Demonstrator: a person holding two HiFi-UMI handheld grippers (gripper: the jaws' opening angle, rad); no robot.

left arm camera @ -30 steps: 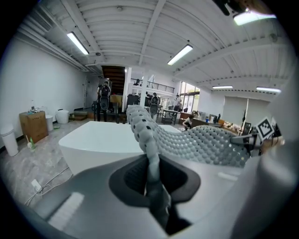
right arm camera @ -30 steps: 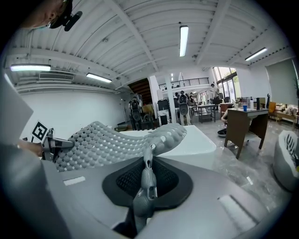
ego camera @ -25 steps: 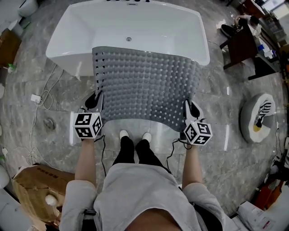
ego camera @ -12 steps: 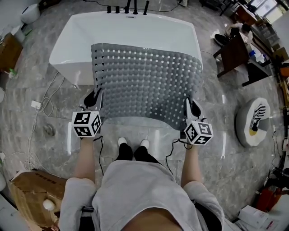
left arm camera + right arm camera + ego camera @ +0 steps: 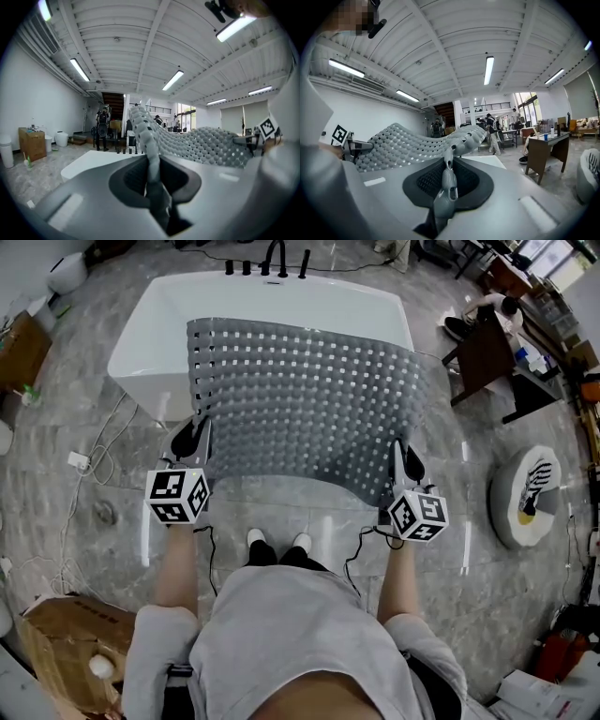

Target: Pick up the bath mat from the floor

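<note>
Head view: bath mat (image 5: 305, 399) is up off the floor, spread toward the bathtub (image 5: 150, 343). Left tongs (image 5: 192, 440) and right tongs (image 5: 403, 463) each pinch a near corner. Looks soft, floppy, light; the edge corners suit the grip.

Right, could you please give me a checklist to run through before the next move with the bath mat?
1. Hold of the left gripper on the bath mat, near corner: ok, shut on it.
2. Hold of the right gripper on the other near corner: ok, shut on it.
3. Bath mat off the floor: ok, spread between both grippers.
4. No folds: ok.
5. Far edge clear of the bathtub: cannot tell.
6. Shoes clear of it: ok.
</note>
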